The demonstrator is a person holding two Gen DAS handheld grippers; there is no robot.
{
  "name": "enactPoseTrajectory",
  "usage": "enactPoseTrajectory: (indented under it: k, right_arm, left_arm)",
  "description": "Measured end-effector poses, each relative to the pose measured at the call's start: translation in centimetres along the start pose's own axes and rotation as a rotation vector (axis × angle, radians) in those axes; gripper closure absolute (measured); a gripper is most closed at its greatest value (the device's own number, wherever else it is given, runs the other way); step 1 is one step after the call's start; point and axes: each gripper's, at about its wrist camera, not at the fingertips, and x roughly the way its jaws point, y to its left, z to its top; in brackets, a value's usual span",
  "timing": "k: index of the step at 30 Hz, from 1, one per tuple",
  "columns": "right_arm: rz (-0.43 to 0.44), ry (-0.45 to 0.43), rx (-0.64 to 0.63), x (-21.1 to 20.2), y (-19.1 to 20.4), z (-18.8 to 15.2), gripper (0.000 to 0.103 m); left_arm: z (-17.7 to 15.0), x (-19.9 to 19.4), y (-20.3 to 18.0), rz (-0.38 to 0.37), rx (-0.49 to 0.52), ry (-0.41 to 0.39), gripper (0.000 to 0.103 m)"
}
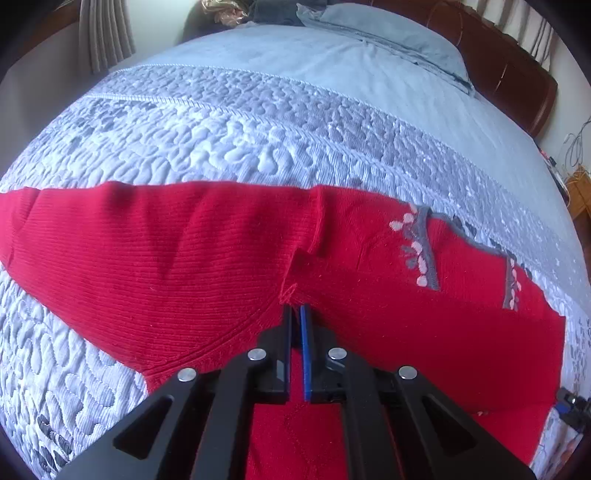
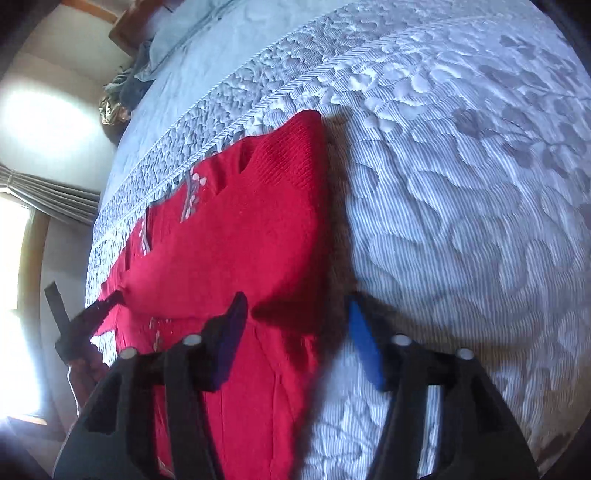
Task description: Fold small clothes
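A small red knit sweater [image 1: 207,251] with grey and pink flower trim lies spread on the quilted bedspread [image 1: 221,140]. My left gripper [image 1: 297,312] is shut on the red sweater near the seam where a sleeve meets the body. In the right wrist view the sweater [image 2: 236,236] lies with a sleeve folded over its body. My right gripper [image 2: 295,310] is open and empty, just above the sweater's right edge, with one finger over the red knit and the other over the bedspread [image 2: 461,221]. The left gripper [image 2: 88,314] shows at the sweater's far left edge.
The bed has a plain blue sheet and a blue pillow [image 1: 391,40] near a brown headboard [image 1: 517,74]. Dark bundled clothes [image 1: 266,11] lie at the far end. Curtains [image 2: 48,195] and a bright window are at the left of the right wrist view.
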Motion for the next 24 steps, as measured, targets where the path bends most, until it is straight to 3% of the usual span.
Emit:
enactPoseTrajectory:
  k: [1,3,8,11,12,14,16,19,24]
  right_arm:
    - [-0.017,0.021,-0.011,0.3,0.1,0.0,0.089]
    - [-0.046,0.053,-0.026,0.4,0.1,-0.2,0.094]
    - [-0.128,0.057,-0.013,0.7,-0.5,-0.3,0.097]
    - [-0.172,0.034,-0.066,0.3,0.7,-0.7,0.092]
    - [-0.184,0.021,-0.072,-0.3,1.2,-1.0,0.082]
    - [-0.237,-0.013,-0.1,-1.5,2.1,-1.6,0.075]
    - [-0.31,-0.052,-0.161,-2.8,3.7,-2.5,0.074]
    - [-0.351,-0.07,-0.237,-3.5,6.1,-3.9,0.073]
    - [-0.259,0.019,-0.339,-0.9,11.0,-6.1,0.072]
  left_arm:
    - [-0.1,0.3,0.0,0.001,0.0,0.008,0.098]
    - [-0.4,0.7,0.2,0.003,0.0,0.021,0.096]
    - [-1.2,1.4,-0.3,0.041,0.048,-0.007,0.093]
    - [-1.1,1.1,-0.7,0.049,0.069,-0.008,0.091]
    - [-1.0,0.6,-0.4,0.033,0.067,0.0,0.087]
    - [-1.0,-0.5,0.5,-0.015,0.05,0.008,0.056]
    - [-1.3,-2.1,2.7,-0.029,0.038,-0.006,0.046]
    - [-0.7,-3.8,7.3,0.023,0.024,-0.02,0.043]
    - [1.1,-4.7,18.5,0.15,-0.107,0.018,0.04]
